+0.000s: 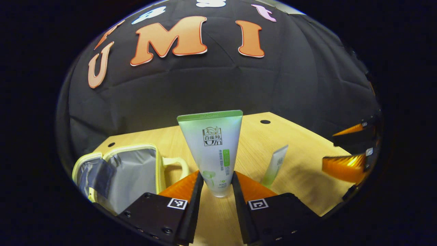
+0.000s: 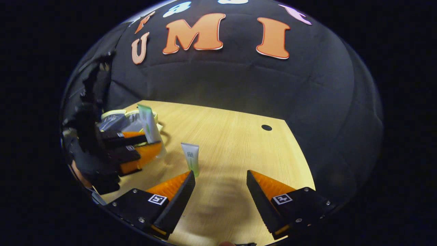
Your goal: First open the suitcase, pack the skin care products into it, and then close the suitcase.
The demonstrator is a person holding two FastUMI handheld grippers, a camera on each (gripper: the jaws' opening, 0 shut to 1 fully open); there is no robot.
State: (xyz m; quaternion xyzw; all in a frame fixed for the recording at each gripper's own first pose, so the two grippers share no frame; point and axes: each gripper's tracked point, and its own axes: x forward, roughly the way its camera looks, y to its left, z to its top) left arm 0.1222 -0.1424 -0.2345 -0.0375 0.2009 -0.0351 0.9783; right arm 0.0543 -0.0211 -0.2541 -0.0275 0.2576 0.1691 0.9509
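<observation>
A large white-and-green tube (image 1: 213, 150) stands cap-down between the fingers of my left gripper (image 1: 218, 182), which is shut on its lower part. To the left lies the open suitcase (image 1: 129, 171), a small case with a yellow rim and grey lining. A smaller tube (image 1: 276, 165) stands upright on the table to the right. In the right gripper view, my right gripper (image 2: 220, 179) is open over bare table, with the small tube (image 2: 191, 157) just beyond its left finger. Farther left, the left gripper (image 2: 153, 142) holds the large tube (image 2: 149, 124) beside the suitcase (image 2: 116, 119).
The wooden table (image 2: 232, 136) has round cable holes (image 2: 266, 127) near its far edge. The black cloth wall rises right behind it. The right gripper (image 1: 328, 148) shows at the right edge of the left gripper view, with a dark-sleeved hand (image 2: 88, 136) behind the left gripper.
</observation>
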